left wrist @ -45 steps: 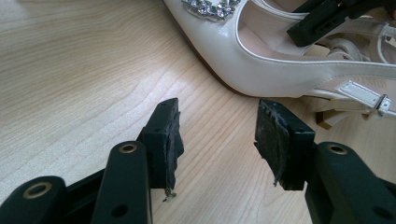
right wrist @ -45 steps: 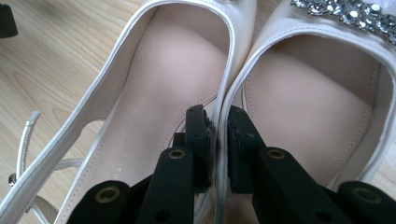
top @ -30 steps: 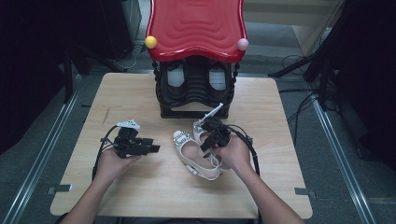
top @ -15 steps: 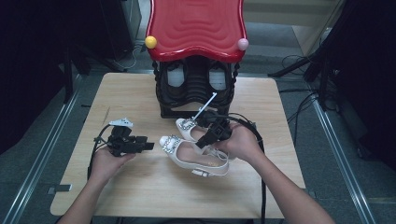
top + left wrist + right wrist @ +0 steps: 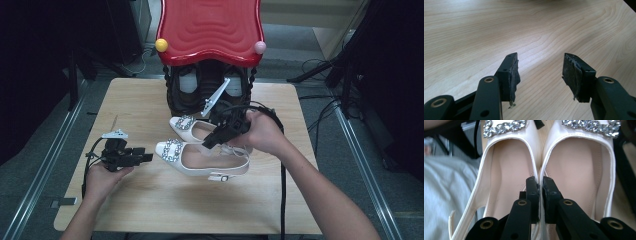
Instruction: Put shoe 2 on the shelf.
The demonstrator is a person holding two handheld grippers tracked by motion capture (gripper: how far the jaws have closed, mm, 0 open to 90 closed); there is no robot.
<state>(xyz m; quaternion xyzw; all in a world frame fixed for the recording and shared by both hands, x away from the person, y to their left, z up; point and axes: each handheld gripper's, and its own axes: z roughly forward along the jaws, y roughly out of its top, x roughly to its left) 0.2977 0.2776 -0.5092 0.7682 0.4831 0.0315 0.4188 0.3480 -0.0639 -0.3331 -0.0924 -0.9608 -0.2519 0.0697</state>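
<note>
Two white slingback shoes with crystal buckles hang side by side over the wooden table (image 5: pixel 125 110), the near shoe (image 5: pixel 200 161) and the far shoe (image 5: pixel 186 124). My right gripper (image 5: pixel 214 139) is shut on their two touching inner walls. In the right gripper view the jaws (image 5: pixel 540 185) pinch both rims between the left shoe (image 5: pixel 506 170) and the right shoe (image 5: pixel 579 167). My left gripper (image 5: pixel 146 155) stands open low at the table's left, empty, with bare wood (image 5: pixel 499 30) between its fingers (image 5: pixel 511 72).
A rack with a red wavy top (image 5: pixel 210 30) stands at the table's back edge, dark shoes (image 5: pixel 189 85) stored under it. A yellow ball (image 5: pixel 161 45) and a pink ball (image 5: pixel 259 47) sit on its corners. Cables trail from both grippers.
My right gripper has raised the pair of shoes and carried them slightly back toward the rack. The left gripper has drifted a little to the left, still open.
</note>
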